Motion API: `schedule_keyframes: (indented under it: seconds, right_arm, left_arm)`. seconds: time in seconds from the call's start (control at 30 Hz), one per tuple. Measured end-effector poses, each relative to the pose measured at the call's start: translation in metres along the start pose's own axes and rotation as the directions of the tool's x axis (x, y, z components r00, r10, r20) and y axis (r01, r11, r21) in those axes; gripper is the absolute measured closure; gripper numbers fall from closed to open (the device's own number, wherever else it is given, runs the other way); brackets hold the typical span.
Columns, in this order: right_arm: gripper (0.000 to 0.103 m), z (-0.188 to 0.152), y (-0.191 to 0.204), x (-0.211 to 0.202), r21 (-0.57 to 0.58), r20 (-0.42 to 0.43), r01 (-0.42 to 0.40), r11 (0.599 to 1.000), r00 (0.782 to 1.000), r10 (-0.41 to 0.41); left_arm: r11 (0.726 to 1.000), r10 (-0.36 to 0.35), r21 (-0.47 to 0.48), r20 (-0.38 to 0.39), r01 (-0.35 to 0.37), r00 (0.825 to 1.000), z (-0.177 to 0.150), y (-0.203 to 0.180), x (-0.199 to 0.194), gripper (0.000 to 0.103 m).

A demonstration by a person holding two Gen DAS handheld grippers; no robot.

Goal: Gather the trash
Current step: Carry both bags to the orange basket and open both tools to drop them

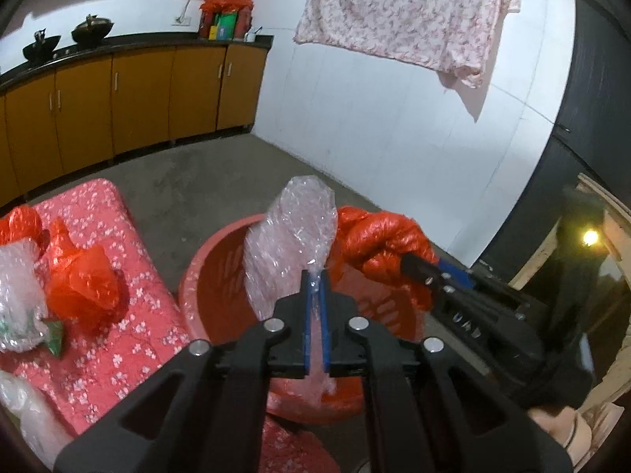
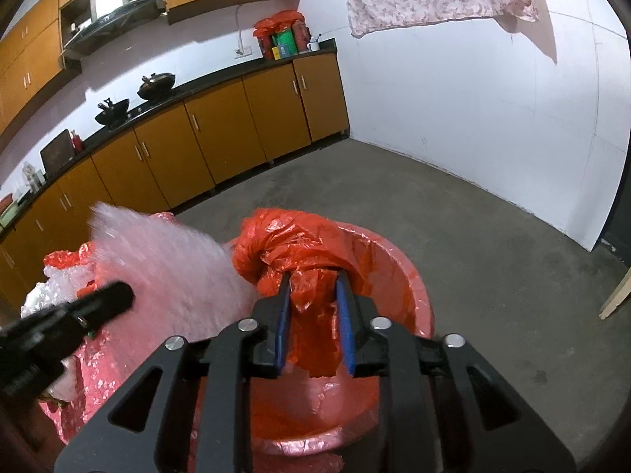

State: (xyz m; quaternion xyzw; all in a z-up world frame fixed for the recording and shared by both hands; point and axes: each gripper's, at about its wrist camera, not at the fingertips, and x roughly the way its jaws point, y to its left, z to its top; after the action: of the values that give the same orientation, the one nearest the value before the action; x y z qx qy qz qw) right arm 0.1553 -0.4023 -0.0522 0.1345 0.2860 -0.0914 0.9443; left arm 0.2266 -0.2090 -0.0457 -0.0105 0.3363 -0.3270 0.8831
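My left gripper is shut on a sheet of clear bubble wrap and holds it upright over the red plastic basin. My right gripper is shut on a crumpled red plastic bag and holds it over the same basin. In the left wrist view the right gripper and its red bag are just right of the bubble wrap. In the right wrist view the bubble wrap and the left gripper are at the left.
A table with a pink flowered cloth stands left of the basin, with more red bags and bubble wrap on it. Orange kitchen cabinets line the far wall. The grey floor lies beyond the basin.
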Motion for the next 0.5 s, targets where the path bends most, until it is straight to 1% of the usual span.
schedule_keyframes:
  seconds: [0.03,0.07,0.1,0.13,0.23,0.3,0.4,0.5]
  right_arm:
    - [0.073,-0.001,0.000,0.000,-0.002,0.001,-0.005,1.000,1.000,0.005]
    - [0.068,0.000,-0.001,0.000,-0.003,0.002,-0.009,1.000,1.000,0.009]
    - [0.064,-0.002,-0.001,-0.002,-0.004,0.005,-0.012,1.000,1.000,0.012]
    - [0.063,-0.002,-0.001,-0.003,-0.003,0.008,-0.011,1.000,1.000,0.011]
    - [0.058,-0.003,-0.003,-0.008,-0.001,0.016,-0.010,1.000,1.000,0.010]
    - [0.052,-0.005,-0.004,-0.015,-0.004,0.026,-0.005,1.000,1.000,0.005]
    - [0.046,-0.004,-0.003,-0.023,-0.021,0.039,0.000,1.000,0.999,0.001]
    - [0.045,-0.004,0.005,-0.030,-0.046,0.046,-0.004,0.999,0.999,0.006]
  left_arm:
    - [1.000,0.006,-0.006,-0.006,-0.006,1.000,-0.002,0.001,0.001,0.080]
    - [1.000,0.014,-0.011,-0.008,-0.014,1.000,-0.003,0.003,0.001,0.068]
    - [1.000,0.024,-0.018,-0.010,-0.024,1.000,-0.005,0.005,0.001,0.065]
    - [0.999,0.034,-0.024,-0.012,-0.035,0.999,-0.007,0.008,0.000,0.061]
    - [0.997,0.059,-0.050,-0.014,-0.059,0.998,-0.008,0.015,-0.005,0.055]
    - [0.994,0.075,-0.079,-0.007,-0.076,0.997,-0.009,0.022,-0.014,0.051]
    - [0.990,0.106,-0.095,0.011,-0.105,0.994,-0.010,0.026,-0.031,0.044]
    - [0.987,0.132,-0.100,0.030,-0.129,0.991,-0.011,0.028,-0.051,0.040]
